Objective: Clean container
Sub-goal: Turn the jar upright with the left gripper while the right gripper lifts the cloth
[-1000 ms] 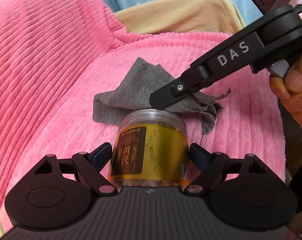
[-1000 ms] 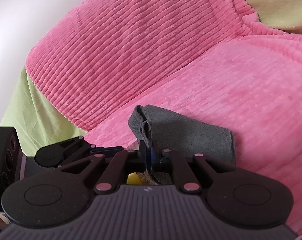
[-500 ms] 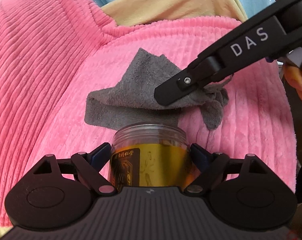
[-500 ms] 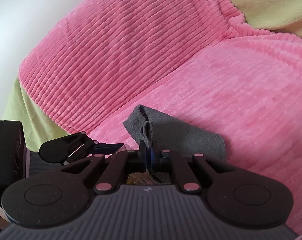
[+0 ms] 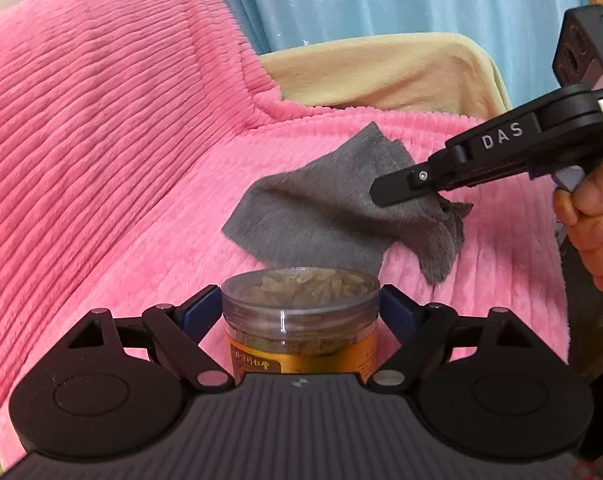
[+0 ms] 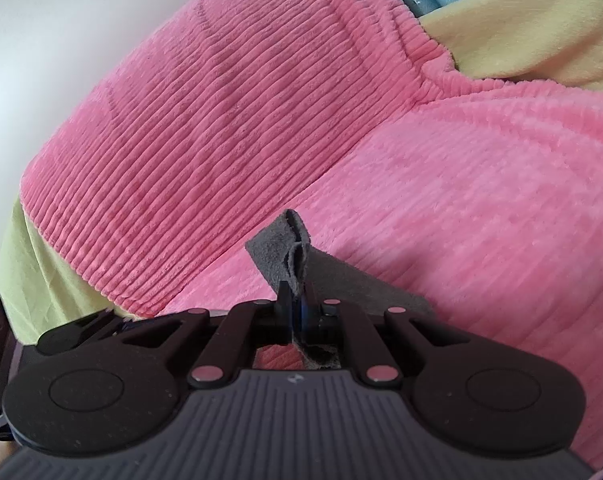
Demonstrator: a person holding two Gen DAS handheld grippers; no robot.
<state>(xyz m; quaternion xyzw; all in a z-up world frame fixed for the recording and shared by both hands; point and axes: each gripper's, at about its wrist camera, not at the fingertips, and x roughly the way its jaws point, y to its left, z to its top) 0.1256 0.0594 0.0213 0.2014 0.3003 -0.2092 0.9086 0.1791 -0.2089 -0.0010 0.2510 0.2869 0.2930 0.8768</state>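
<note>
Plenty of bare pink blanket [image 5: 101, 152] around both tools, w/ the left gripper [image 5: 300, 312] clamped on a clear jar [image 5: 300, 316] w/ a yellow label, held upright, while the right gripper [image 6: 297, 304] pinches a grey cloth [image 5: 333, 216] hanging just above & behind the jar's top.

Plush cloth, clear plastic, matt black tooling

The pink cover [image 5: 101, 128] is ribbed, fuzzy plush; the grey cloth [image 5: 325, 216] looks soft and suede-like, matt. The jar [image 5: 301, 312] is clear glossy plastic with a shiny yellow label. Both grippers' bodies are matt black plastic, ridged at the base.
</note>
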